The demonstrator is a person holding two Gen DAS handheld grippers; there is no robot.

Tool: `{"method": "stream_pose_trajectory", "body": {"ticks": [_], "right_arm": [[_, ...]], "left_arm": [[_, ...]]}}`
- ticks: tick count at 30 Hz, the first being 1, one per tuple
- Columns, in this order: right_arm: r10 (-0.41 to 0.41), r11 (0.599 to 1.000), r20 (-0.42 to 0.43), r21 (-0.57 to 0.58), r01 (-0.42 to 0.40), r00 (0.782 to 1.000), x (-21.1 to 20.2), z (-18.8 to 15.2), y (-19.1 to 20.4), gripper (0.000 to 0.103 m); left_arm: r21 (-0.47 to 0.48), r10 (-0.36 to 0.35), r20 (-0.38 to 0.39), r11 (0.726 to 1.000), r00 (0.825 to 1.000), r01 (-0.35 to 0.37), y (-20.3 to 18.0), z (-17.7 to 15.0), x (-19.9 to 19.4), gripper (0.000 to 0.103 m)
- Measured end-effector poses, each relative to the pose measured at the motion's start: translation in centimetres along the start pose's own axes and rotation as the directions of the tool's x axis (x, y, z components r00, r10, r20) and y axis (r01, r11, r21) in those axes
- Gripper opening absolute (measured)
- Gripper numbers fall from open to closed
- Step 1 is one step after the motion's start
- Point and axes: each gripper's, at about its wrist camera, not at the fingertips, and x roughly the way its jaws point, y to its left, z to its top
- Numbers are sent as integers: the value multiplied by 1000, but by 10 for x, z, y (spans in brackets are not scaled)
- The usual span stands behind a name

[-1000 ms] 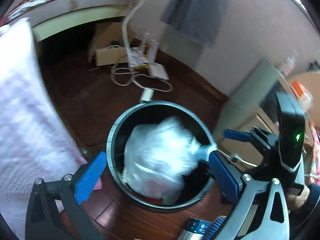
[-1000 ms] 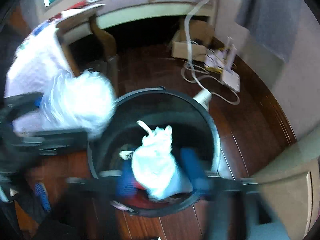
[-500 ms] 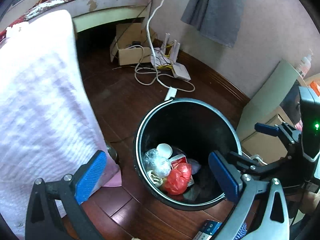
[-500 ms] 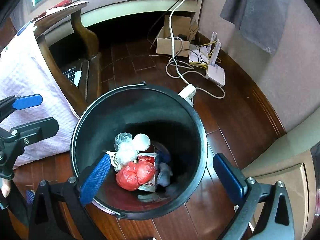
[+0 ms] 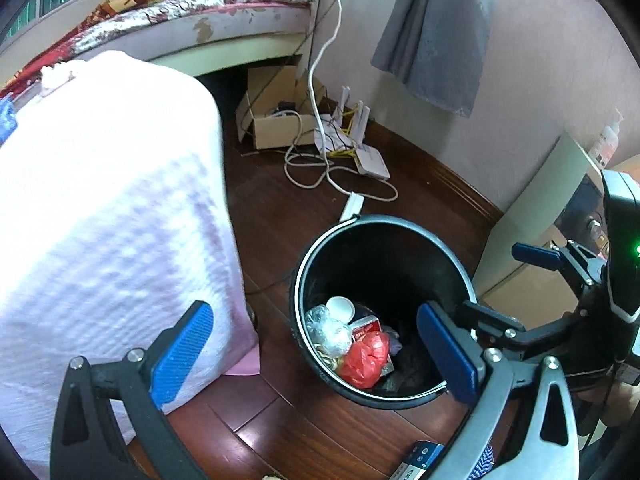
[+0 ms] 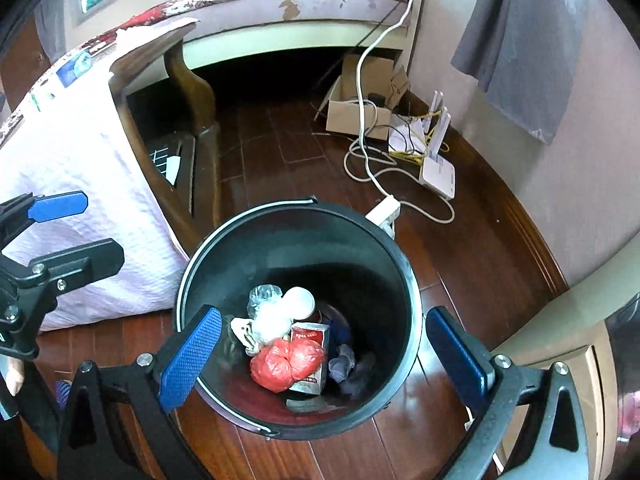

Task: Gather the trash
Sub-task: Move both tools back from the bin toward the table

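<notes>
Both grippers were held above a black bin [image 6: 404, 276] standing on a dark wood floor [image 6: 472, 264], each angled steeply downward.

The right gripper [image 6: 320, 354] had its jaws spread wide, with nothing between the blue pads [image 6: 192, 356]. The pads straddled the near side of the bin's opening without touching the rim.

The left gripper [image 5: 316, 354] was likewise wide open and empty. Its left pad [image 5: 182, 354] sat in front of a white-pink cloth [image 5: 104, 216]; its right pad sat over the bin's near rim. In the right wrist view the left gripper appeared at the left edge, beside the bin and clear of it.

The trash lay at the bottom of the bin: a red bag [image 6: 286, 364], a red-and-white carton [image 6: 310, 340], a white cup [image 6: 298, 304], crumpled clear plastic [image 6: 262, 296] and bluish-grey scraps [image 6: 342, 362], all bunched together and touching.

Behind the bin lay a white power strip [image 6: 384, 212] just beside the rim, with a coiled cable [image 6: 360, 152], a router [image 6: 438, 174] and a cardboard box [image 6: 356, 114] farther back by the wall.
</notes>
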Motion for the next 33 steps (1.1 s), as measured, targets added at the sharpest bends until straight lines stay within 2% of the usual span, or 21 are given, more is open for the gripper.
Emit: {"method": "stream_pose_trajectory", "body": {"ticks": [17, 25, 33], "right_arm": [[22, 999, 162, -36, -16, 986, -65, 38, 32, 103], [55, 997, 216, -55, -45, 975, -78, 62, 55, 103], [126, 988, 248, -121, -98, 960, -75, 93, 102, 103]], "left_arm": [[-42, 101, 127, 994, 987, -96, 31, 14, -75, 102], [-76, 182, 175, 982, 968, -171, 52, 18, -95, 102], [-156, 270, 189, 958, 944, -243, 93, 14, -113, 102]]}}
